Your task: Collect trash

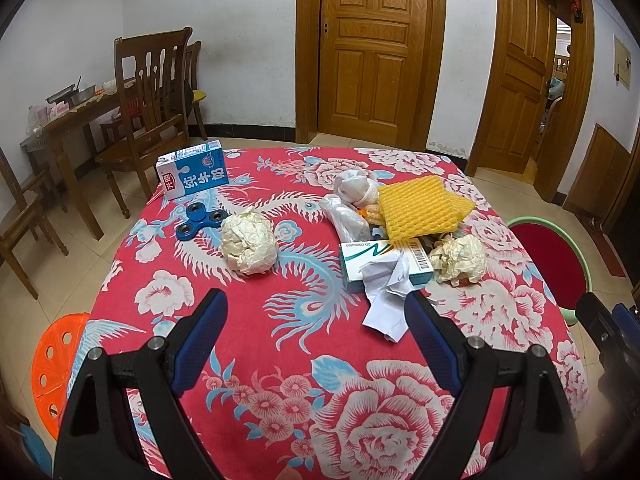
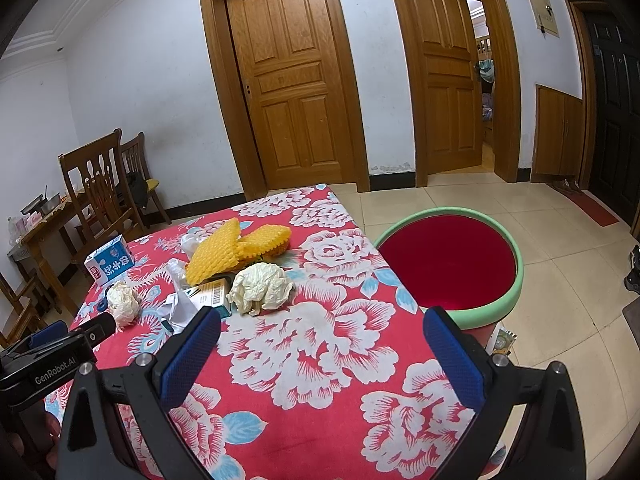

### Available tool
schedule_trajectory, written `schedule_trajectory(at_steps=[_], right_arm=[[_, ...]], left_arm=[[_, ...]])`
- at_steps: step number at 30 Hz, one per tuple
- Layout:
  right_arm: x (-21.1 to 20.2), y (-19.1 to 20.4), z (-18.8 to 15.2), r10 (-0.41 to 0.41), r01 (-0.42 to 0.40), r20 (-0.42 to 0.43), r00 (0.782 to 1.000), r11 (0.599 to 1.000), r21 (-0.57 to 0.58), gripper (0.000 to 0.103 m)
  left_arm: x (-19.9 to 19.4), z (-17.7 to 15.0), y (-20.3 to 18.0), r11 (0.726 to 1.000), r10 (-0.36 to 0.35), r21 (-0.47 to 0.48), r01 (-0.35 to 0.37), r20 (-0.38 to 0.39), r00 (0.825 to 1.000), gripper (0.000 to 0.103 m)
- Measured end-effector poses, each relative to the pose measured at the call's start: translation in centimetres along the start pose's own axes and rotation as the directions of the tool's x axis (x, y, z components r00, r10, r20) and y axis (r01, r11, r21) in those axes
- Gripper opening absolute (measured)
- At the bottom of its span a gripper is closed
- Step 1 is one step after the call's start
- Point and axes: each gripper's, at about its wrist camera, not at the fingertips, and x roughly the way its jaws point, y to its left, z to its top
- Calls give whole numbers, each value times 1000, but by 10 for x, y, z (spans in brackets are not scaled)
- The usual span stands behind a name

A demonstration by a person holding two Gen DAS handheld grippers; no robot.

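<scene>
Both tongs hang wide and empty over the tabletop's red floral cloth (image 1: 304,364). Crumpled cream paper balls (image 1: 249,245) and yellow foam netting (image 1: 418,206) lie toward 12 o'clock; a green-rimmed red bin (image 2: 450,264), perhaps a stool, stands at 2 o'clock. Wooden doors (image 2: 292,76) line the white wall.

The left gripper (image 1: 316,300) and the right gripper (image 2: 322,320) are both wide open, holding nothing, side by side with blue pads (image 1: 202,336) pointing forward.
</scene>
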Motion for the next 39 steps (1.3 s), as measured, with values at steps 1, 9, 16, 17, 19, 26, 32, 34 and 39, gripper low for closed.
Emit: schedule_trajectory(at_steps=[1, 9, 16, 17, 19, 26, 32, 34, 39], right_arm=[[0, 0, 0, 0, 0, 0, 1000, 1000, 0, 103], [0, 0, 0, 0, 0, 0, 1000, 1000, 0, 103], [1, -1, 0, 0, 0, 0, 1000, 1000, 1, 103], [1, 0, -1, 1, -1, 0, 1000, 1000, 2, 103], [1, -1, 0, 0, 0, -1, 1000, 1000, 3, 103], [0, -1, -1, 2, -2, -1, 1000, 1000, 3, 103], [-2, -1, 0, 10, -10, 0, 1000, 1000, 9, 103], [-3, -2, -1, 14, -14, 3, 1000, 1000, 17, 103], [-3, -2, -1, 21, -21, 7, 1000, 999, 36, 103]], left_arm=[[0, 0, 0, 1000, 0, 0, 0, 0, 1000, 90], [0, 0, 0, 1000, 0, 0, 0, -1, 1000, 90], [0, 0, 0, 1000, 0, 0, 0, 0, 1000, 90], [0, 0, 0, 1000, 0, 0, 0, 0, 1000, 90], [0, 0, 0, 1000, 0, 0, 0, -1, 1000, 90], [0, 0, 0, 1000, 0, -1, 0, -2, 1000, 90], [0, 0, 0, 1000, -1, 0, 1, -3, 1000, 90], [1, 0, 0, 1000, -2, 1, 2, -4, 1000, 90], [2, -3, 1, 1000, -2, 0, 2, -7, 1000, 90]])
